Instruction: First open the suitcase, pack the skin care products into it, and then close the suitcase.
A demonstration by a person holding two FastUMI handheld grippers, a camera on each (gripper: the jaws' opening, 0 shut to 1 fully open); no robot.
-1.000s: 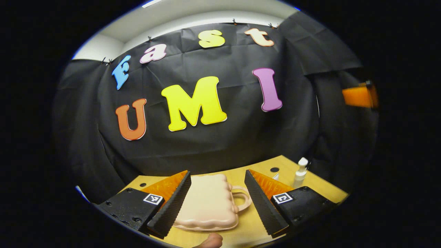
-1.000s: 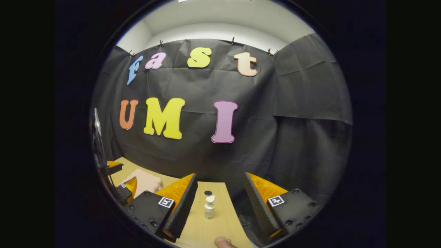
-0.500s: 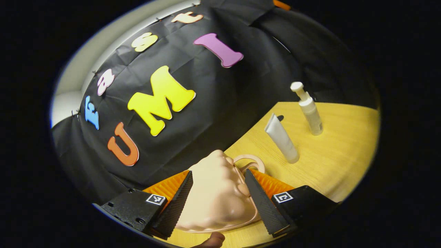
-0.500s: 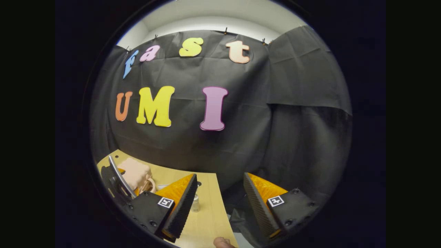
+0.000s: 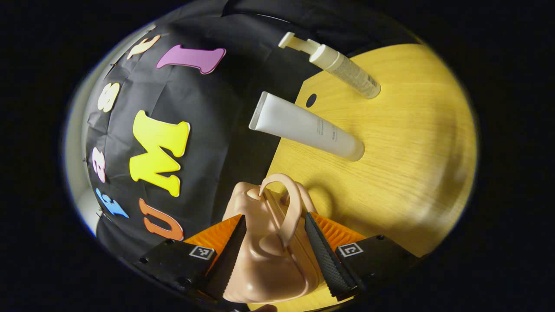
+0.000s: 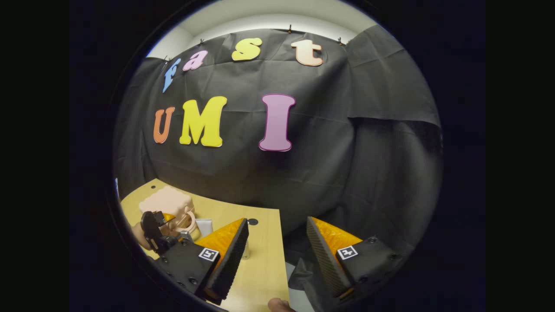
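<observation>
Left gripper (image 5: 273, 255) has its 2 fingers spread around the suitcase (image 5: 264, 260) at its handle end, not clearly clamped yet. The tube (image 5: 308, 128) and pump bottle (image 5: 342, 69) stand just right of it, and the right gripper (image 6: 277, 255) hangs open over the table edge (image 6: 264, 260), farther away.

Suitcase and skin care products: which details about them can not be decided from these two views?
- Suitcase, left gripper view: whether both fingers press it; the contact is hidden.
- Suitcase seam: its own handle covers it, so unlatched or not is unclear.
- Pump bottle, right gripper view: mostly behind the right gripper.
- Tube print: too small.
</observation>
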